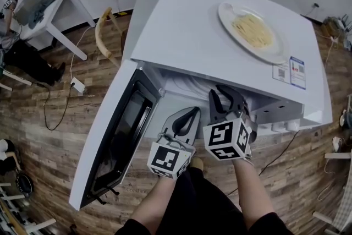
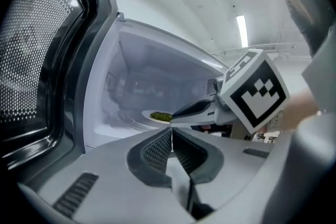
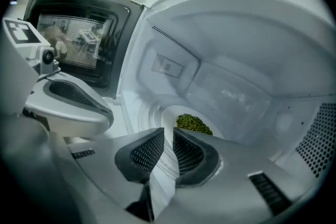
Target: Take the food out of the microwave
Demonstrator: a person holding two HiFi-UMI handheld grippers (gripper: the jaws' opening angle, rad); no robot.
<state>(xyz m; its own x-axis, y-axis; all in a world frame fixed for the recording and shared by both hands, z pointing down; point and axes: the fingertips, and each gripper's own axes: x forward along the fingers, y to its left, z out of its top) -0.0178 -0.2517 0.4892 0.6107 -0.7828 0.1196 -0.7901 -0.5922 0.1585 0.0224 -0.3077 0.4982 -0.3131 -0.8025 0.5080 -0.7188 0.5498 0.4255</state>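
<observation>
Looking into the open white microwave (image 1: 209, 36) — the small round white plate (image 3: 168, 117) of green food (image 3: 193, 123) sits on its floor, just past the right gripper (image 3: 169, 135), whose jaws stand a narrow slit apart. The left gripper (image 2: 171, 134) is closed on nothing. Plate's probably stiff, slick and breakable, so I'd pinch the near rim. That rim hides behind the jaws — can't tell what the greens are.
</observation>
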